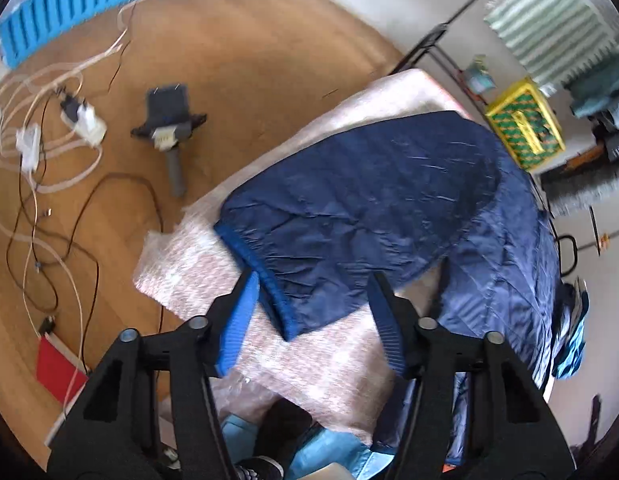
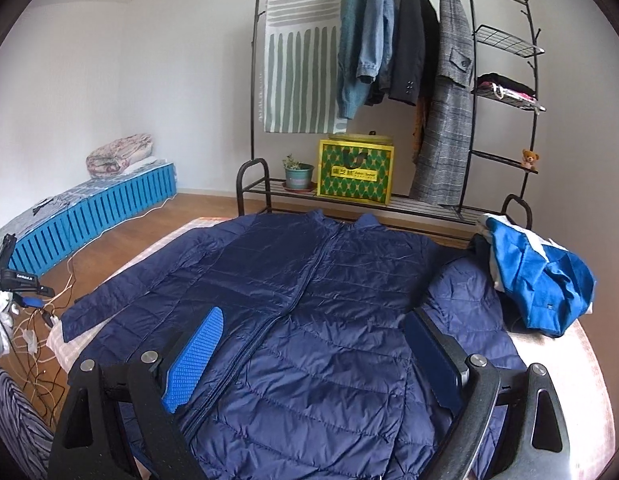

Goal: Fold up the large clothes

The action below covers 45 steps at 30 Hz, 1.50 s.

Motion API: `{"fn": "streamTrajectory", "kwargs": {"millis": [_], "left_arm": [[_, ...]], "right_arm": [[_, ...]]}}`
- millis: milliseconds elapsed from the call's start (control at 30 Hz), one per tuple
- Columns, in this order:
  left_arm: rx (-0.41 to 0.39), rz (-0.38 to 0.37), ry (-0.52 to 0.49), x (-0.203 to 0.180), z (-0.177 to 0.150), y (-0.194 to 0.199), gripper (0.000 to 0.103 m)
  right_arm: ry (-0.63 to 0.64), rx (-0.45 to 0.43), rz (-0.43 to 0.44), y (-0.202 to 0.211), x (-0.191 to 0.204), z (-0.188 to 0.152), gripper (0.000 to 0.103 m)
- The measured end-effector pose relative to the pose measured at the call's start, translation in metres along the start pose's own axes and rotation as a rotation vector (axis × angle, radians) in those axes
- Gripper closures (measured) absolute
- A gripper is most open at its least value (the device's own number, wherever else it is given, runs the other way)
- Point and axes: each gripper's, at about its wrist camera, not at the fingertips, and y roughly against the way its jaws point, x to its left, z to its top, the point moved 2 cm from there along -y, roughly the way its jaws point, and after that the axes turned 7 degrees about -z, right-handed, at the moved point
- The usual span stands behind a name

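Both wrist views overlook the jacket (image 2: 309, 300) closely.

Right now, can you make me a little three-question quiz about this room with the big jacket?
1. True or false: the navy jacket lies spread flat with its zipper closed.
2. What sits crumpled on the jacket's sleeve near the right tongs? A) a bright blue garment B) a towel C) a hat
3. Fill in: the left tongs hover open over the jacket's sleeve ____.

Key: 1 true; 2 A; 3 cuff.
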Motion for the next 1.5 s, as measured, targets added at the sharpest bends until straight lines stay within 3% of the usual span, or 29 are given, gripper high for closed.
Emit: {"fn": "streamTrajectory", "kwargs": {"millis": [167,500,533,667,700,867,1067,1233,1500], "left_arm": [[0.06,-0.022,0.143,0.036,0.003,-0.025,0.053],[0.075,-0.028,0.213,0.058,0.014,-0.055,0.057],[0.074,-0.018,0.205,0.056,0.015,-0.057,0.061],[0.047,0.038,0.134,0.045,0.02,-0.06,0.098],[0.034,0.043,0.113,0.041,0.021,-0.059,0.099],[-0.076,0.058,-0.073,-0.005,0.025,-0.035,0.101],[-0.124,-0.011,-0.239,-0.077,0.012,-0.013,0.101],[-0.115,-0.106,-0.342,-0.142,-0.003,-0.007,0.102],[-0.025,-0.245,-0.522,-0.258,-0.051,-0.029,0.102]], "right_arm": [[0.062,0.032,0.052,-0.012,0.017,-0.009,0.012],[0.079,0.051,0.061,-0.02,0.023,-0.014,0.012],[0.075,0.058,0.059,-0.021,0.022,-0.015,0.012],[0.056,0.079,0.044,-0.023,0.015,-0.017,0.012],[0.047,0.081,0.04,-0.023,0.012,-0.017,0.012],[0.023,0.079,0.031,-0.021,0.004,-0.015,0.012],[0.011,0.102,0.031,-0.023,-0.003,-0.014,0.019],[-0.024,0.138,0.033,-0.026,-0.014,-0.013,0.028],[-0.081,0.174,0.017,-0.025,-0.037,-0.007,0.038]]}}
